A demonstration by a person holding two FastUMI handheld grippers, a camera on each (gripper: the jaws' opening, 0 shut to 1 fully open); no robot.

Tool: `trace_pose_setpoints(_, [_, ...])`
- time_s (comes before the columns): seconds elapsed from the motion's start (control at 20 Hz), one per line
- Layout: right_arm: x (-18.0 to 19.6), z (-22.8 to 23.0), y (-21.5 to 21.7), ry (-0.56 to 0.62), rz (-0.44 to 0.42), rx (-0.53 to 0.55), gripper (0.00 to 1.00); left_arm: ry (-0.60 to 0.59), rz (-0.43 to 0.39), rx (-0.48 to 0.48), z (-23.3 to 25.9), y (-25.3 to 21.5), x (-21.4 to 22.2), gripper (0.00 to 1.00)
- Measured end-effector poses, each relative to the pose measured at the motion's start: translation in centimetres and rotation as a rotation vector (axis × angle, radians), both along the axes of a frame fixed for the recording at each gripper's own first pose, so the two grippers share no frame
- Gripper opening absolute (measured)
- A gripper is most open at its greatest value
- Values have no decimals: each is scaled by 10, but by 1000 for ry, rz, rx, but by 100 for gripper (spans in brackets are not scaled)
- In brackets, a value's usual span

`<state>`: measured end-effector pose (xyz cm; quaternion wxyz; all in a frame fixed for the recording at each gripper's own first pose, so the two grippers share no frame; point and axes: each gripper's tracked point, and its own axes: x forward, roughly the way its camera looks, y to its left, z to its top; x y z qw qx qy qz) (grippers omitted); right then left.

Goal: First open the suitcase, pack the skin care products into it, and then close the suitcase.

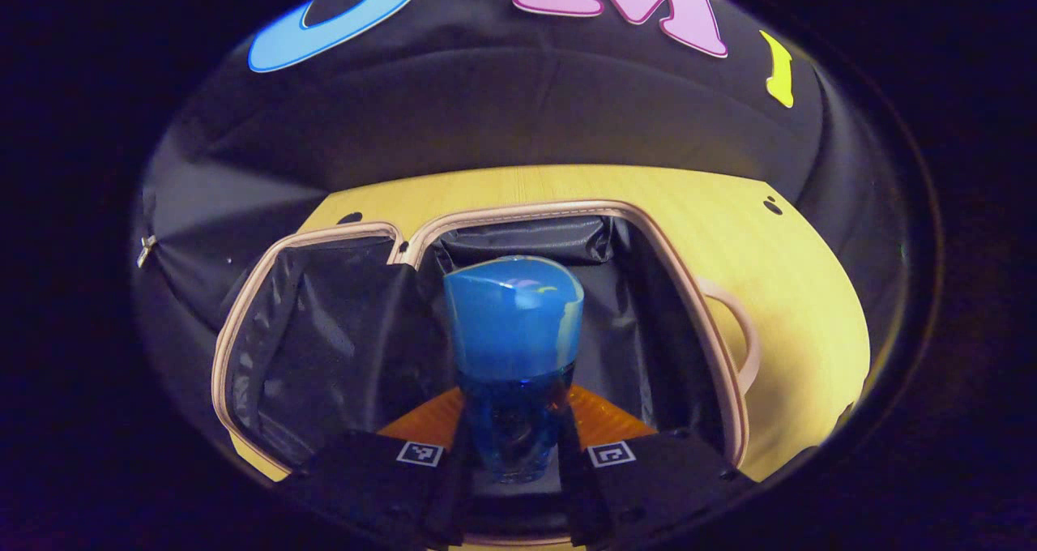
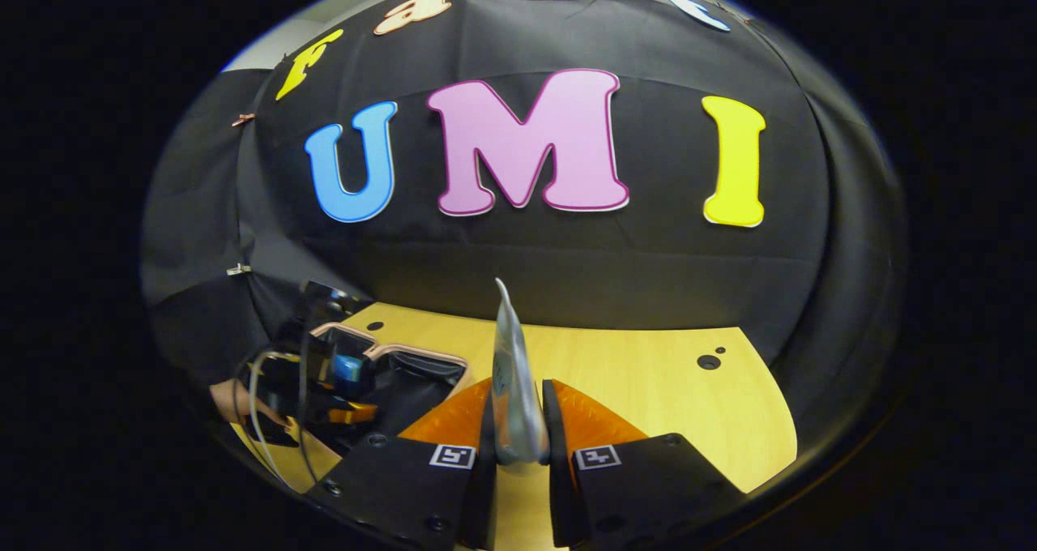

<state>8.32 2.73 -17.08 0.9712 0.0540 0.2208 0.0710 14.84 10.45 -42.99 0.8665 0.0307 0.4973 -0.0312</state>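
Observation:
In the left gripper view my left gripper (image 1: 513, 452) is shut on a blue skin care bottle (image 1: 513, 324), held upright over the open suitcase (image 1: 705, 324). The suitcase has a pale pink rim, a dark lining and two halves lying flat on the wooden table (image 1: 778, 292). In the right gripper view my right gripper (image 2: 516, 446) is shut on a thin silvery sachet (image 2: 512, 381) standing on edge above the table (image 2: 648, 381). Far off at the left of that view I see the suitcase (image 2: 405, 373), the left gripper and the blue bottle (image 2: 348, 370).
A pink carry handle (image 1: 741, 332) sticks out from the suitcase's right side. The table (image 2: 689, 421) has bare wood to the right of the suitcase, with small dark holes (image 2: 709, 361) near its far edge. A hand (image 2: 235, 401) and cables show at the far left.

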Motion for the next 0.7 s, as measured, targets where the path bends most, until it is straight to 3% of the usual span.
trace_pose_setpoints(0.1, [-6, 10, 14, -1, 17, 15, 29, 86, -9, 0, -11, 1, 0, 47])
trace_pose_setpoints(0.15, [-8, 16, 19, -8, 22, 18, 30, 125, -14, 1, -17, 2, -1, 53])
trace_pose_setpoints(0.25, [-13, 22, 28, -15, 31, 32, 29, 199, -15, 14, -28, 7, -2, 50])
trace_pose_setpoints(0.5, [-14, 19, 41, 17, 36, 64, 29, 315, 11, 13, -28, 10, 1, 51])
trace_pose_setpoints(0.7, [-6, 9, 56, 73, 46, 83, 29, 270, 1, 57, -11, 17, 4, 59])
